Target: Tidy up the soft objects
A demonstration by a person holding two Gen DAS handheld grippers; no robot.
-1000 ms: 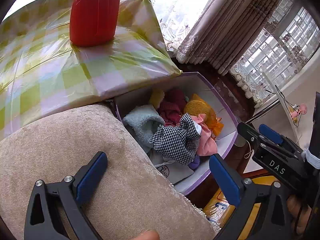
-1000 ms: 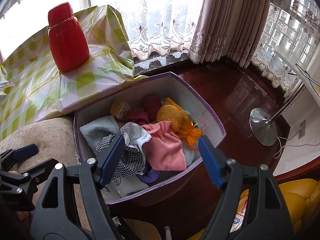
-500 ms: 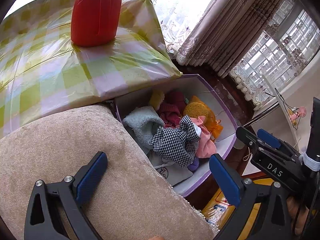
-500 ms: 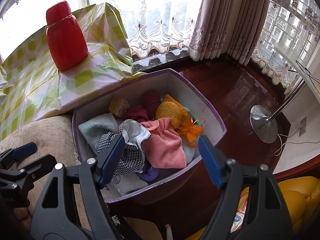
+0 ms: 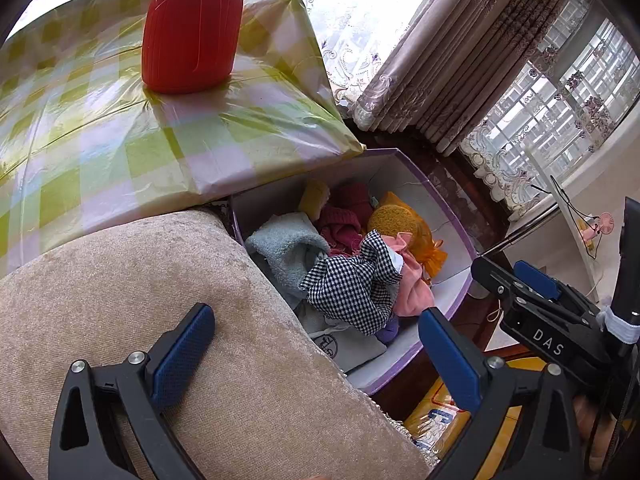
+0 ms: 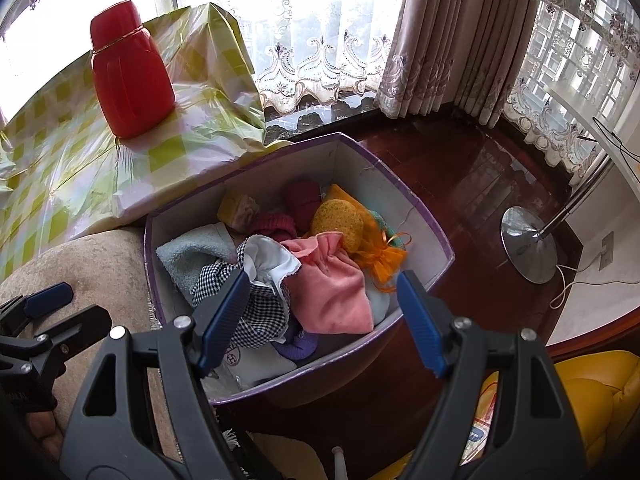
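Dark glossy wooden floor (image 6: 472, 184) under purple-rimmed box (image 6: 424, 220) and chrome lamp base (image 6: 528, 244); red jug (image 6: 128, 76) on checked tablecloth (image 6: 80, 152).

A purple rim is seen on the box (image 6: 424, 208), with white inner walls. Within it, a black-and-white houndstooth cloth (image 6: 256, 312) is found beside a plain pink cloth (image 6: 332, 284), a pale blue towel (image 6: 192, 252), dark red knitwear (image 6: 304, 196), a yellow sponge (image 6: 338, 218), an orange sheer pouch (image 6: 380, 258) and a purple piece (image 6: 298, 346). Behind the box, a green-and-white checked cover (image 6: 72, 160) is spread over the surface, where a solid red flask (image 6: 128, 76) is set. A beige cushion (image 5: 140, 288) is seen left of the box, and dark reddish-brown floor (image 6: 480, 176) to its right. Blue pads on black frames are shown on both pairs of jaws.
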